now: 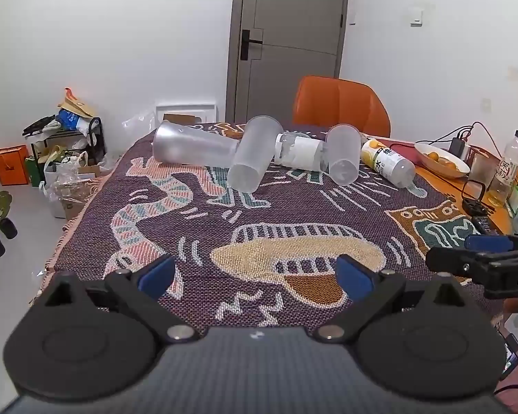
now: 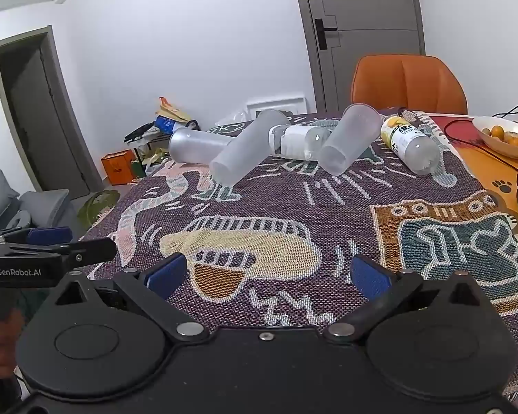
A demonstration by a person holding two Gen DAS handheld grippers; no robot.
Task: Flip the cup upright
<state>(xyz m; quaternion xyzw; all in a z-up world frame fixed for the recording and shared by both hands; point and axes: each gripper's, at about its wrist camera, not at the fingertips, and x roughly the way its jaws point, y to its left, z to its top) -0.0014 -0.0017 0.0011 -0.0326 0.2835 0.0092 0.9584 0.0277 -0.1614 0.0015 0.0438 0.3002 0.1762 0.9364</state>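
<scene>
Three frosted plastic cups lie on their sides at the far end of the patterned tablecloth. The left cup [image 1: 190, 146] [image 2: 198, 146] lies crosswise. The middle cup [image 1: 253, 153] [image 2: 247, 148] points its base toward me. The right cup [image 1: 343, 153] [image 2: 350, 143] leans on a bottle. My left gripper [image 1: 255, 274] is open and empty, low over the near cloth. My right gripper [image 2: 266, 272] is open and empty too, beside the left one and well short of the cups. Each gripper shows at the edge of the other's view [image 1: 466, 253] [image 2: 69, 245].
A clear bottle with a white label [image 1: 298, 151] [image 2: 297, 141] and a yellow-labelled bottle [image 1: 386, 162] [image 2: 409, 145] lie among the cups. An orange chair [image 1: 340, 103] stands behind the table. A bowl of oranges [image 1: 440, 158] [image 2: 504, 136], cables and bottles crowd the right side.
</scene>
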